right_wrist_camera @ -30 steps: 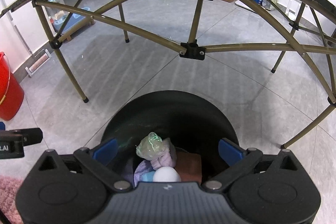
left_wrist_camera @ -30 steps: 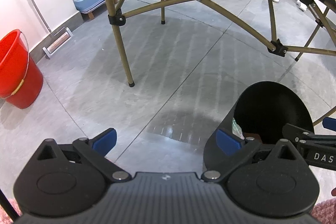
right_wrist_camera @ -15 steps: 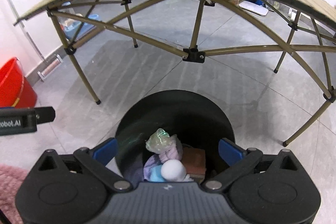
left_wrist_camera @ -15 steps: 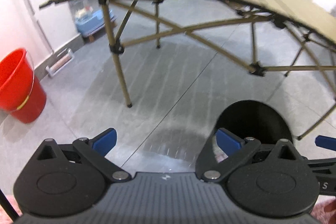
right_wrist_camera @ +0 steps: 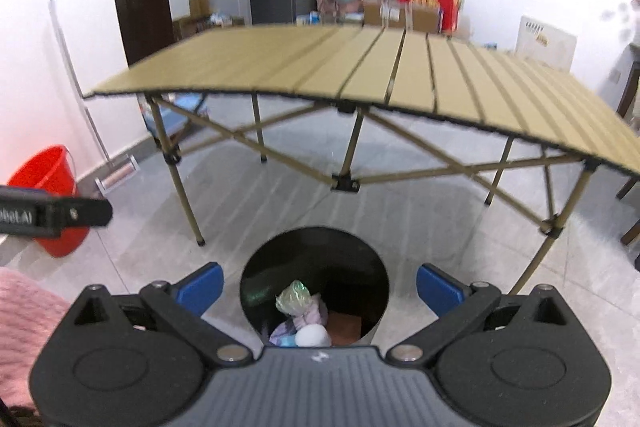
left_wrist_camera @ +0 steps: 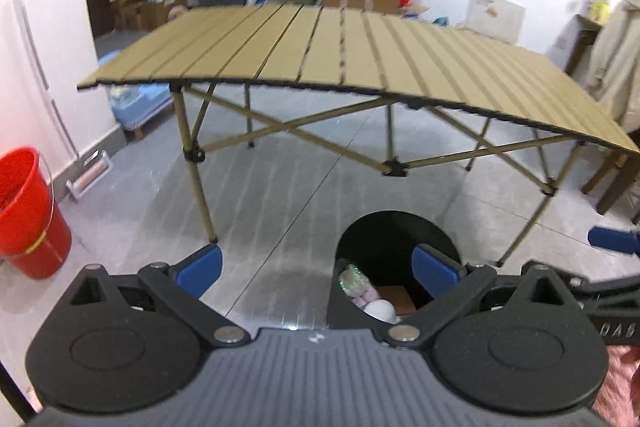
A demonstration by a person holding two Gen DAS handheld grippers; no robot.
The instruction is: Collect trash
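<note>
1. Both of my grippers are spread wide and empty: my left gripper (left_wrist_camera: pixel 316 271) and my right gripper (right_wrist_camera: pixel 320 287) are raised over the floor.
2. Directly below my right gripper stands the black bin (right_wrist_camera: pixel 256 291), on the tiles in front of the folding table (right_wrist_camera: pixel 400 75).
3. Inside it lie a crumpled clear wrapper (right_wrist_camera: pixel 294 301), a white ball (right_wrist_camera: pixel 312 335), and what looks like purple cloth (right_wrist_camera: pixel 310 315).
4. At my left a red bucket (left_wrist_camera: pixel 28 211) stands by the wall.

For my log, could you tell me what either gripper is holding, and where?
Nothing: the left gripper and right gripper are both open and empty.
</note>
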